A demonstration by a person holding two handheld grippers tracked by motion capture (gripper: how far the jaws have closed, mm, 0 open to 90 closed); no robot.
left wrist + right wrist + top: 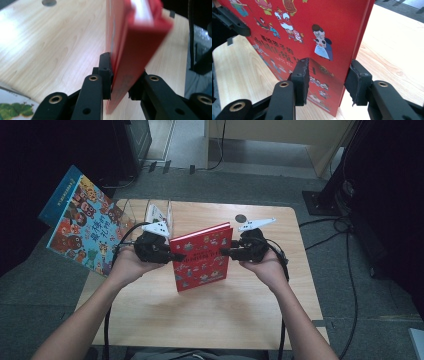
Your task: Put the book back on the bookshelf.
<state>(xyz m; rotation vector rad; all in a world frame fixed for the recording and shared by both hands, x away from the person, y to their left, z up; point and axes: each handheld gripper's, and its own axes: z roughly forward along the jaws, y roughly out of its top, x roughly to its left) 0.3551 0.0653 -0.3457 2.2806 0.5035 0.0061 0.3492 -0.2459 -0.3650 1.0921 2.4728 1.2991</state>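
Red picture book (202, 257) upright on counter (210, 320), clamped at 9 o'clock by left claw (176, 256), right claw (223, 252) slack astride 3 o'clock edge; toppling likely if left grip loosens.

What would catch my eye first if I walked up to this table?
A bright red picture book held upright at the middle of the wooden table, the left gripper clamped on one edge and the right gripper straddling the other. At the table's left end, a larger blue picture book leans, covered in cartoon figures.
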